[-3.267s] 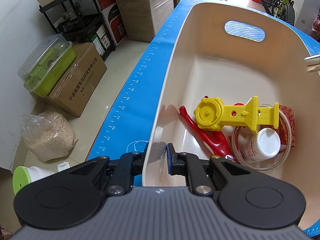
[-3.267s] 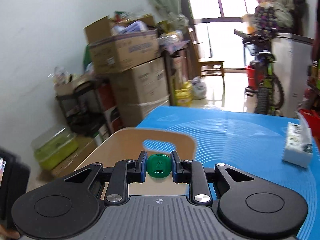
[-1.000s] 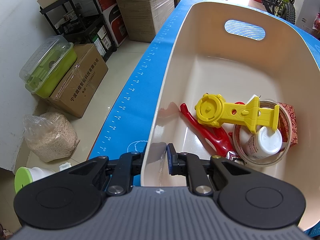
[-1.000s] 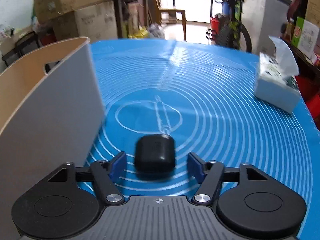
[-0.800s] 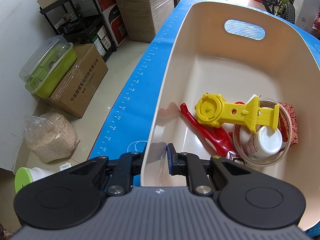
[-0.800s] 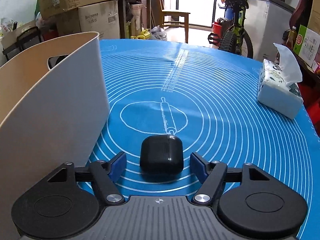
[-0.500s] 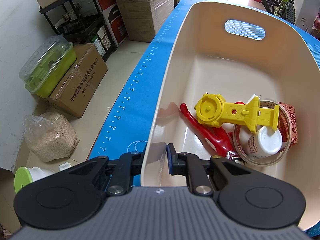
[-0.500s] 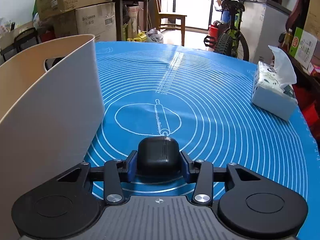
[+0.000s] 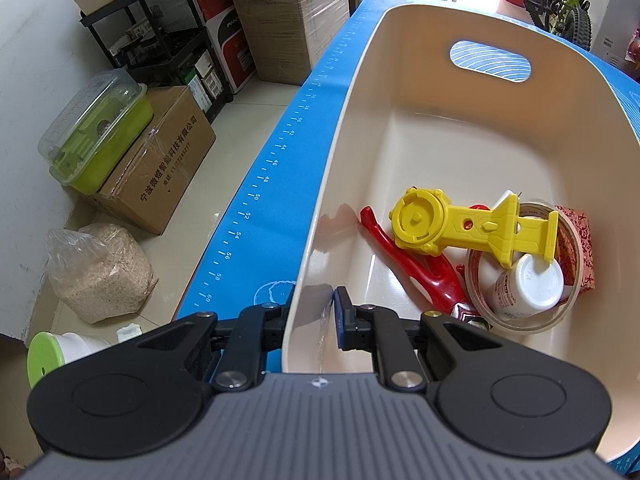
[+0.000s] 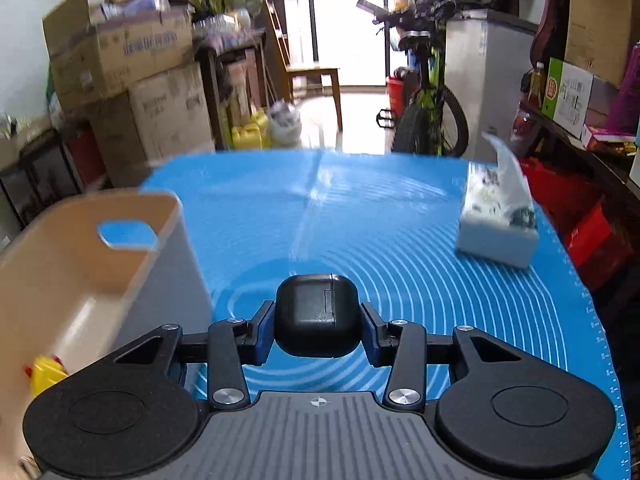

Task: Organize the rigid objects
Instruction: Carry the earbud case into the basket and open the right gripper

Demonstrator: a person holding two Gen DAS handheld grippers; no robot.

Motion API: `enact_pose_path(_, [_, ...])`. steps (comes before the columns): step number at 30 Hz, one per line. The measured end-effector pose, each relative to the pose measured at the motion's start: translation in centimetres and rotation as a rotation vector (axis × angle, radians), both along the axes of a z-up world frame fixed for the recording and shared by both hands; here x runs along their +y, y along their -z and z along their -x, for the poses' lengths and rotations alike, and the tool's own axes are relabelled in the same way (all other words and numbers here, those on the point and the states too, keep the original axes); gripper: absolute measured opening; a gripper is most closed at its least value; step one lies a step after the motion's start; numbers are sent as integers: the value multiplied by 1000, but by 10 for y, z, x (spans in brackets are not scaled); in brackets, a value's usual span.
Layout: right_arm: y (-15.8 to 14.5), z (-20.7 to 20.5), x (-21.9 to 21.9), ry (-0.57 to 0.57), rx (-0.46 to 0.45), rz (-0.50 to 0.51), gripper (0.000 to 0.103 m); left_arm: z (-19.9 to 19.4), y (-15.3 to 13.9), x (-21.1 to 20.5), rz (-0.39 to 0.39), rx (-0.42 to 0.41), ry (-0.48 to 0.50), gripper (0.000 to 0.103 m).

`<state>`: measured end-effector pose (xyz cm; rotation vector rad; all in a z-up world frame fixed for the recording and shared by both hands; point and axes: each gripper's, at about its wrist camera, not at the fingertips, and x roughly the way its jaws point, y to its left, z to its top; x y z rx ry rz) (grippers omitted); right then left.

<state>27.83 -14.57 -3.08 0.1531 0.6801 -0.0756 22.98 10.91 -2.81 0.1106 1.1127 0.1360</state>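
My left gripper point(image 9: 310, 312) is shut on the near rim of the cream bin point(image 9: 460, 152). Inside the bin lie a yellow plastic toy point(image 9: 472, 228), a red tool point(image 9: 412, 268), a tape roll point(image 9: 568, 312) around a white bottle point(image 9: 528, 284), and a red patterned packet point(image 9: 580, 240). My right gripper point(image 10: 318, 330) is shut on a black earbud case point(image 10: 316, 316) and holds it above the blue mat point(image 10: 380, 216), just right of the bin point(image 10: 92, 264).
A tissue box point(image 10: 500, 220) stands on the mat at the far right. Left of the table, on the floor, are cardboard boxes point(image 9: 160, 168), a green container point(image 9: 96, 128) and a bag of grain point(image 9: 100, 272). A bicycle point(image 10: 424, 108) stands beyond the table.
My right gripper closed on the black earbud case and lifted it off the mat. Earlier it held a green cap over the bin. The left gripper has not moved.
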Motion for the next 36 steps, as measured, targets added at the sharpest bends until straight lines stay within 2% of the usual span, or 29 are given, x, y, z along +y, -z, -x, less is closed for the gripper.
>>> enact_pose_path(10, [-56,29,29,-79,-169,-71,49,1,-1,1,0,-2,1,18])
enact_pose_path(15, [-71,40,61,-165,-207,-77,49,1,-1,1,-1,-2,1,18])
enact_pose_path(25, [-61,46,120,-321,-136,-55,49,0,-1,1,-4,-3,2,18])
enact_pose_path(36, [-32,46,165,-445,18,17,49,0,-2,0,-2,-3,4,18])
